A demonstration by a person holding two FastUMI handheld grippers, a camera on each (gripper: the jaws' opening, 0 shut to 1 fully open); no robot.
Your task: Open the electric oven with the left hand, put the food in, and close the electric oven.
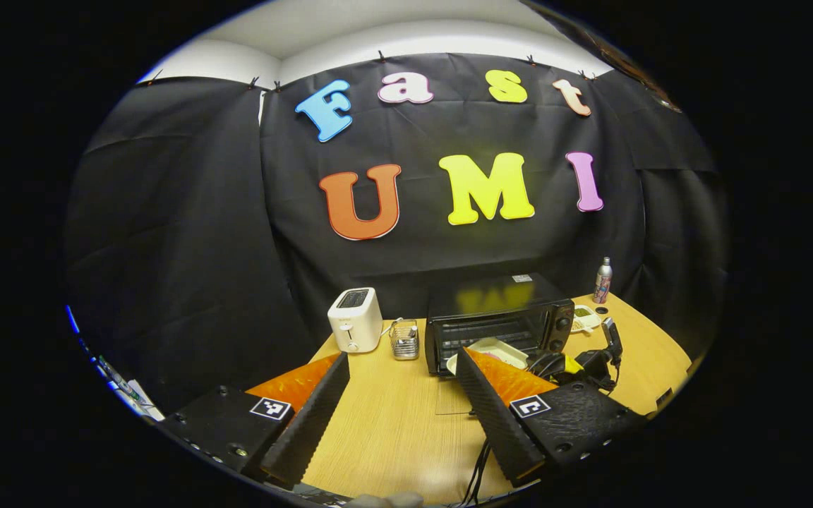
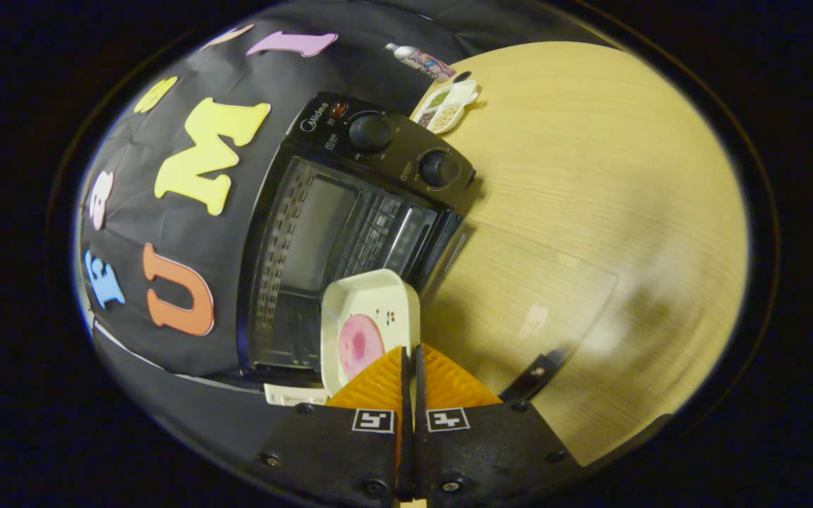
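Note:
The black electric oven (image 1: 495, 310) stands at the table's back with its glass door (image 2: 519, 296) folded down flat over the table. A white dish (image 2: 371, 328) with a pink piece of food (image 2: 360, 346) hangs at the oven's mouth, in front of the dark cavity (image 2: 336, 240). My right gripper (image 2: 410, 360) is shut on the dish's near rim. The left gripper view shows the same dish (image 1: 495, 349) just before the oven. My left gripper (image 1: 403, 416) is open and holds nothing, hovering over the table well short of the oven.
A white toaster (image 1: 355, 319) and a small wire holder (image 1: 404, 340) stand left of the oven. A bottle (image 1: 603, 280) and a small divided dish (image 1: 585, 317) sit to its right. The wooden table (image 1: 392, 437) spreads out in front.

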